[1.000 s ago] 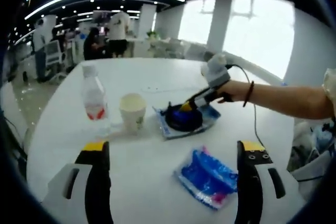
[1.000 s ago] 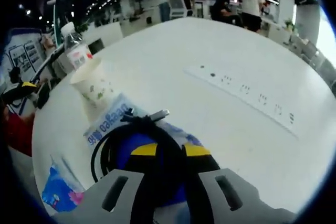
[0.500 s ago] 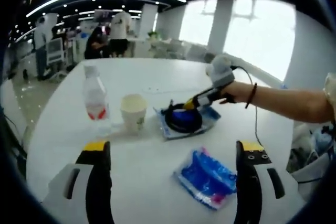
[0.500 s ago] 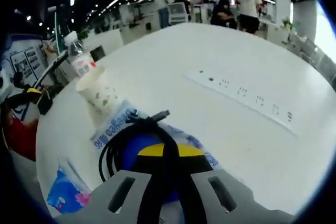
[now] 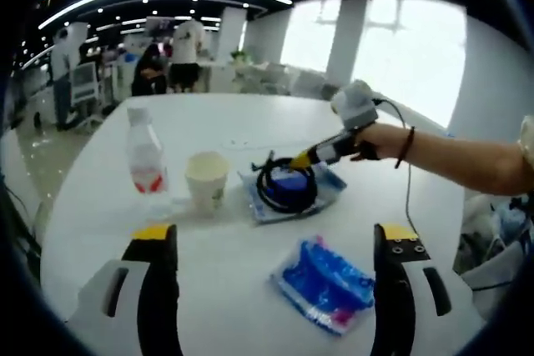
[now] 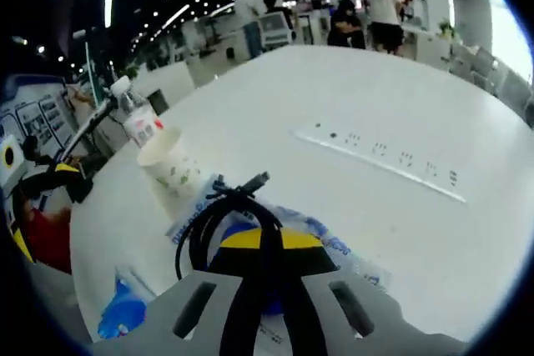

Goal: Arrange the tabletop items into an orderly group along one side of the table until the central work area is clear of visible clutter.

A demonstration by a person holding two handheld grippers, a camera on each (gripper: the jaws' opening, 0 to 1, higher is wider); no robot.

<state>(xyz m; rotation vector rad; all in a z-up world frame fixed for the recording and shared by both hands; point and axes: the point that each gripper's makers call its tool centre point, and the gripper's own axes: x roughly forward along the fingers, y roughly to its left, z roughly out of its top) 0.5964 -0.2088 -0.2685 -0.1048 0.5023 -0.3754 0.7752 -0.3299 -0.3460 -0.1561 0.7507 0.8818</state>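
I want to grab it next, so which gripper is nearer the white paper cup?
Right. The right gripper, shut on the coiled black cable, sits just beside the white paper cup. The left gripper hangs open, farther back toward the table's near edge.

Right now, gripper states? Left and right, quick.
Left gripper: open, holding nothing.
Right gripper: shut on the coiled black cable.

Ahead of my left jaws the white table [image 5: 225, 281] lies bare up to the blue packet [image 5: 325, 283]; beyond, the paper cup [image 5: 206, 179], water bottle [image 5: 144, 158] and coiled black cable [image 5: 285, 185] block passage.
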